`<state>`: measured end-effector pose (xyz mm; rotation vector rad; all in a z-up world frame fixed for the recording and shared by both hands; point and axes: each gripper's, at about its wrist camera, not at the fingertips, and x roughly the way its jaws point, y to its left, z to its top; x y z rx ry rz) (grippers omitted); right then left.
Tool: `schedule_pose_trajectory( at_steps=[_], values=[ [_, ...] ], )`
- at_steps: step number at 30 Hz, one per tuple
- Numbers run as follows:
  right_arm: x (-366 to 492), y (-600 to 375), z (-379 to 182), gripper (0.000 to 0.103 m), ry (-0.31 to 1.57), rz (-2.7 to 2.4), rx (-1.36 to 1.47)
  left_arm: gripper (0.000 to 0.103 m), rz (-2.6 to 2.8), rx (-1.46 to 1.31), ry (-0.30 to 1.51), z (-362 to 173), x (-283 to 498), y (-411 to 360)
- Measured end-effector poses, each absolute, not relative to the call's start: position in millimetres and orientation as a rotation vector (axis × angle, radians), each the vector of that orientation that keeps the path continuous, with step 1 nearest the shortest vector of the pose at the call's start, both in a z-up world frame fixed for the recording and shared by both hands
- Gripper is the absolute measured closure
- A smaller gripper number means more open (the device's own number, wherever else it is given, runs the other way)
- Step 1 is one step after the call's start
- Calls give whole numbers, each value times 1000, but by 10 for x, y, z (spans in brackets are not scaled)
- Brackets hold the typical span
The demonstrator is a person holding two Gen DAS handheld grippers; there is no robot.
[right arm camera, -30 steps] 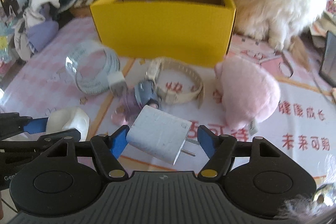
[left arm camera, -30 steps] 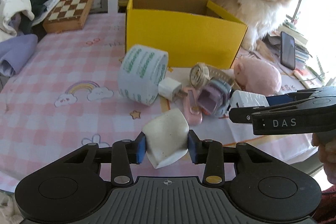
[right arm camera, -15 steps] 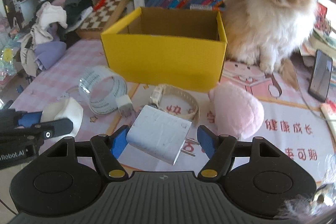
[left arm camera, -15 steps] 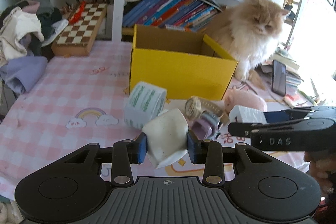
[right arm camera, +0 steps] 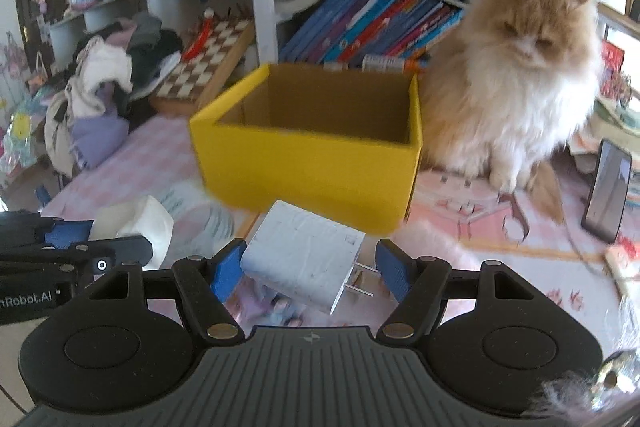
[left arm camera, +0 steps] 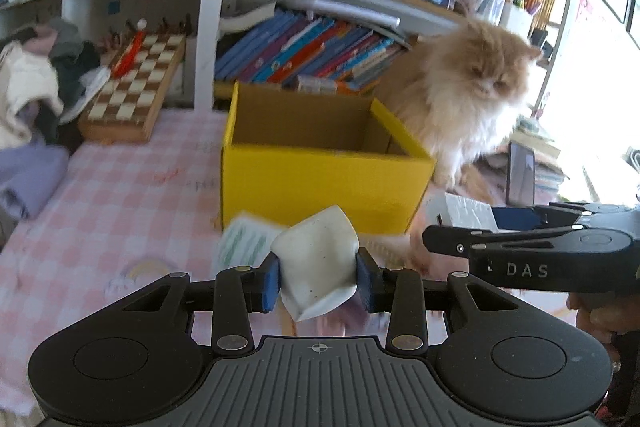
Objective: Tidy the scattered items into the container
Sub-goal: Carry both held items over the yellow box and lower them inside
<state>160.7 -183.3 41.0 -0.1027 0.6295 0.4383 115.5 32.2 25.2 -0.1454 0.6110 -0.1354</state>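
The left gripper (left arm camera: 317, 281) pinches a squashed white lump (left arm camera: 317, 263) between its blue pads, as it did a second ago, but it now sits higher: the pink checked tablecloth (left arm camera: 120, 195) has dropped away beneath it and the shelves of books fill the top of the view. The right gripper (right arm camera: 311, 269) holds a white plug adapter (right arm camera: 301, 257), the left pad against its side and its metal prongs pointing toward the right pad; the grip looks unchanged, and it too has risen. Both loads now hang just in front of the yellow box (left arm camera: 320, 179), whose open brown inside has come into sight where earlier only its front wall showed. The roll with green print (left arm camera: 244, 243) lies on the cloth just below and left of the white lump, blurred. The watch and small bits that lay before the box are now mostly hidden behind the grippers. A fluffy ginger cat (right arm camera: 516, 79) sits right of the box, a phone (right arm camera: 608, 191) propped beside it, and a chessboard (left arm camera: 136, 87) rests at the far left.
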Motion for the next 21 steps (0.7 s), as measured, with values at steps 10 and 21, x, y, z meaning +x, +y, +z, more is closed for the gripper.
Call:
schedule_pose_trajectory(
  at_steps=[10,21],
  values=[
    [2181,-1912,705,34,512,496,-127,66,-123,-66,513,628,1762,233],
    [3112,-1722,795,34,441,610,-229,66,-99,-12,550,661,2652,252]
  ],
)
